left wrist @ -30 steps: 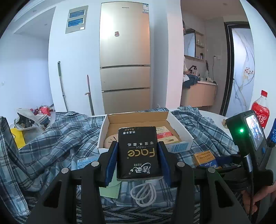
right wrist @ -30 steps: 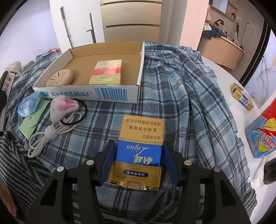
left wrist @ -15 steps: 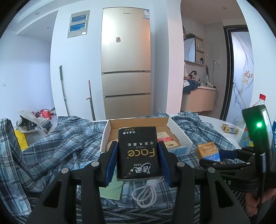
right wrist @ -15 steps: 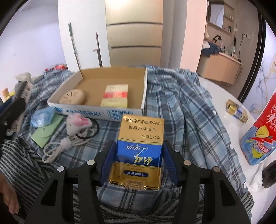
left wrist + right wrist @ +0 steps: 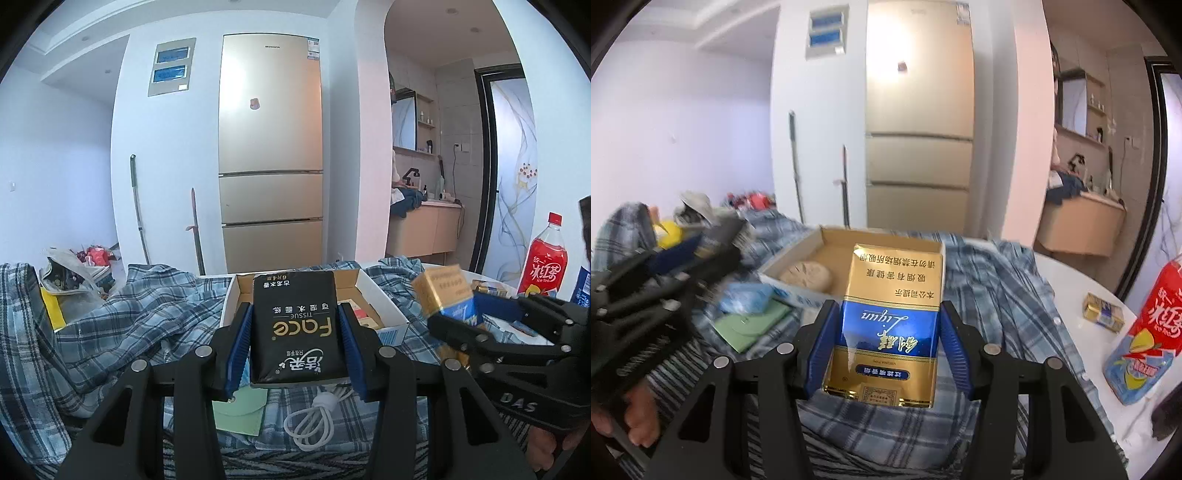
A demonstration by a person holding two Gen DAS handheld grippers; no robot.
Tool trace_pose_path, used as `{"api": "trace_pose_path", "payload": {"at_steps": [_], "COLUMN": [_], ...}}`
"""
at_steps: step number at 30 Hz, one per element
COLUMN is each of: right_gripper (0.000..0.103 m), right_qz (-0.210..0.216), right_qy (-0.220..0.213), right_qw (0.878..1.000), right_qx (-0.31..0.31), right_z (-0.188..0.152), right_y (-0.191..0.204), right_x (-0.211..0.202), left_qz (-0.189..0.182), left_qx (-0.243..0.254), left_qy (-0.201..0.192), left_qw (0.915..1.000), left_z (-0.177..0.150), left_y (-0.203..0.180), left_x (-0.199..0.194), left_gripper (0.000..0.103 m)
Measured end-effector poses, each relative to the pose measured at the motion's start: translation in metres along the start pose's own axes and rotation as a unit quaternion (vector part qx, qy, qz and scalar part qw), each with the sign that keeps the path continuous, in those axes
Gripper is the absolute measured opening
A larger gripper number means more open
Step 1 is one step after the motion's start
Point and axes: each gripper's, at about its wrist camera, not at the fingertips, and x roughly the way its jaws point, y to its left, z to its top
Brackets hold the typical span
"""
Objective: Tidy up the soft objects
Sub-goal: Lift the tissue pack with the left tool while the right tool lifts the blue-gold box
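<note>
Both packs are up off the shirt, left gripper [image 5: 295, 345] clamped on the tissue pack [image 5: 295, 325] and right gripper [image 5: 888, 350] on the gold pack [image 5: 892, 317], neither in the box [image 5: 798, 258] yet, so it looks about midway.

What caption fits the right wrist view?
Right gripper holds a gold-and-blue pack above the plaid cloth, facing the cardboard box.

The tissue pack [image 5: 294, 326] is black with gold letters – the cigarette pack [image 5: 892, 326] is gold and blue. The shirt [image 5: 122, 321] is blue plaid.
</note>
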Motion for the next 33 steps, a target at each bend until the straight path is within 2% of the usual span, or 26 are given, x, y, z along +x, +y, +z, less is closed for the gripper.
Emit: {"api": "trace_pose_path", "payload": {"at_steps": [6, 12, 16, 21, 25, 29, 33], "right_gripper": [0.054, 0.054, 0.054, 0.054, 0.054, 0.054, 0.054], "right_qz": [-0.007, 0.012, -0.022, -0.028, -0.031, -0.044, -0.046], "right_qy": [-0.052, -0.111, -0.152, -0.164, -0.183, -0.215, -0.239], "right_qw": [0.999, 0.994, 0.988, 0.986, 0.983, 0.976, 0.97], "right_qx": [-0.008, -0.003, -0.016, -0.015, -0.01, -0.008, -0.005], "right_z": [0.002, 0.006, 0.014, 0.039, 0.066, 0.098, 0.13], "right_y": [0.005, 0.003, 0.007, 0.01, 0.008, 0.007, 0.009], "right_x": [-0.017, -0.035, -0.049, -0.059, -0.069, -0.073, -0.07], "left_qz": [-0.005, -0.004, -0.004, -0.009, -0.023, -0.02, -0.017], "left_qx": [0.017, 0.018, 0.018, 0.033, 0.018, 0.005, -0.003], "left_qy": [-0.018, -0.048, -0.075, -0.095, -0.094, -0.106, -0.102], "left_qw": [0.9997, 0.9987, 0.997, 0.9949, 0.9952, 0.9941, 0.9946], "left_z": [0.005, 0.024, 0.042, 0.073, 0.098, 0.124, 0.15], "left_y": [0.001, 0.005, 0.009, 0.011, 0.016, 0.02, 0.021], "left_x": [-0.019, -0.038, -0.054, -0.064, -0.064, -0.063, -0.059], "left_gripper": [0.048, 0.048, 0.048, 0.048, 0.048, 0.048, 0.048]}}
